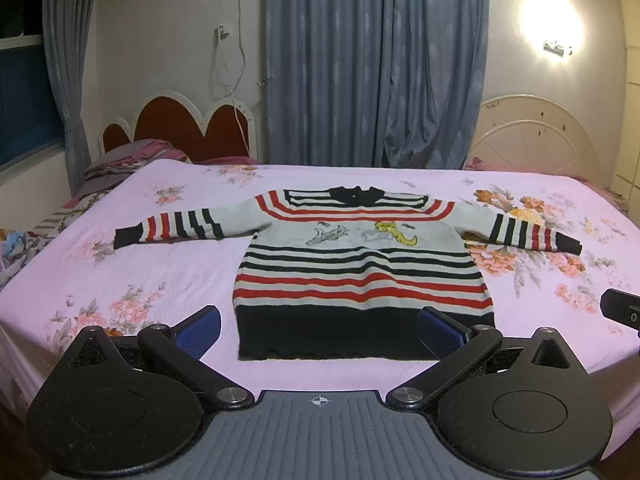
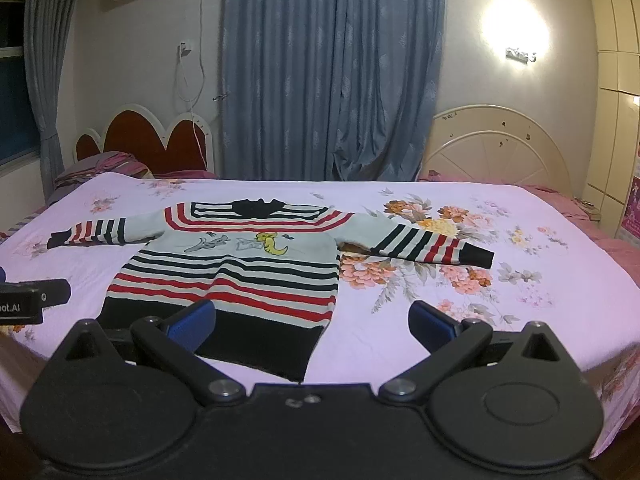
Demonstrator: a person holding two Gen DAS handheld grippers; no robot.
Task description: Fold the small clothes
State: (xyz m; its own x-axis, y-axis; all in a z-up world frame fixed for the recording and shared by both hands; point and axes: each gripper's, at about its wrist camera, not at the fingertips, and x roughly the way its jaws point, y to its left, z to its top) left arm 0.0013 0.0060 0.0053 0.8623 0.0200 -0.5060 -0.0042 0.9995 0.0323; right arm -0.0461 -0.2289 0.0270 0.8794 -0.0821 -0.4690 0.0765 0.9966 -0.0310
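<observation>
striped sweater point(image 1: 360, 264) lies flat at frame centre on the floral bedsheet point(image 1: 120, 280) (sleeves spread, nothing folded yet), with left gripper point(image 1: 320, 328) and right gripper point(image 2: 312, 324) both spread wide and empty near its hem; each should probably pinch a sleeve cuff cleanly first.

Floral bedsheet point(image 1: 160, 280), blue curtains point(image 1: 360, 60), red headboard point(image 1: 176, 124), lit wall lamp point(image 1: 558, 47).
</observation>
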